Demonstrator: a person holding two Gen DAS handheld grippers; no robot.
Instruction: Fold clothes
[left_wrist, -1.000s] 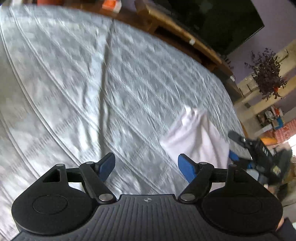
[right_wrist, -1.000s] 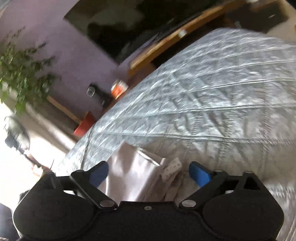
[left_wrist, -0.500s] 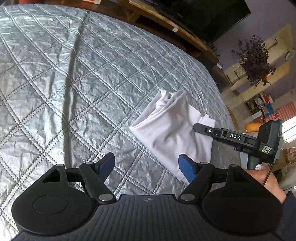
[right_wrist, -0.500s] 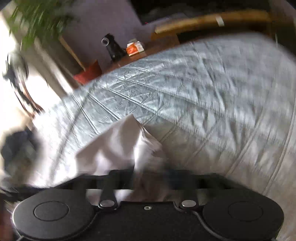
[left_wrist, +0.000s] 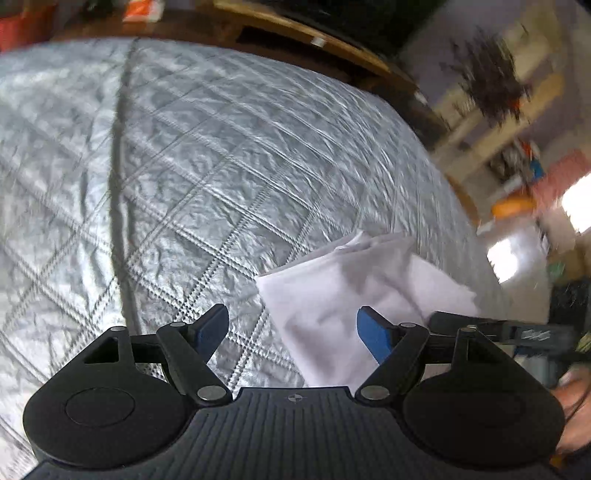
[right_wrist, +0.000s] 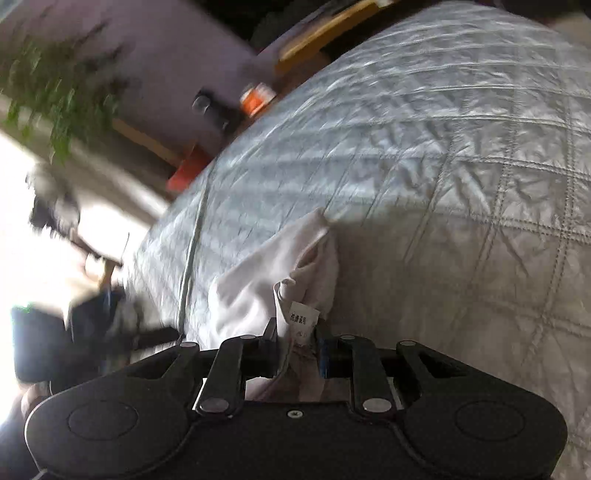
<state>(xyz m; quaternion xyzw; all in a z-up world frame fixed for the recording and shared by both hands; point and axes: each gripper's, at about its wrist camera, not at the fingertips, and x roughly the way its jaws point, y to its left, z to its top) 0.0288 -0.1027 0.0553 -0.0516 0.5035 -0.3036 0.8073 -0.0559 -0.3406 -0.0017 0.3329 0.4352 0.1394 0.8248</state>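
Left gripper (left_wrist: 291, 332), seen from its own wrist cam, hangs over the quilted silver bedspread (left_wrist: 177, 155) w/ blue pads spread wide, nothing between them. White garment (left_wrist: 354, 291), folded into a rough wedge, lies flat on the spread just ahead and to the right; its near edge runs behind the right-hand pad and disappears under the gripper body. Right gripper (left_wrist: 447, 320) reaches in from the frame's right edge at the garment's far-right side, a bit of hand (left_wrist: 572, 402) showing behind it. Background — wooden TV bench (left_wrist: 295, 33), dark plant (left_wrist: 491, 81) — is motion-blurred.

Right wrist cam: right gripper (right_wrist: 295, 347) has its jaws nearly together, clamped on a bunched fold of the white garment (right_wrist: 266, 280), having just closed within the last sec. Cloth rises out of the pinch, care label (right_wrist: 303, 319) w/ printed characters dangling right at the fingertips. Rest of the garment trails up and left onto the bedspread (right_wrist: 443, 147). Left gripper (right_wrist: 74, 332) is a dark blur at the left edge, near the garment's other side. Green plant (right_wrist: 62, 99) upper left.
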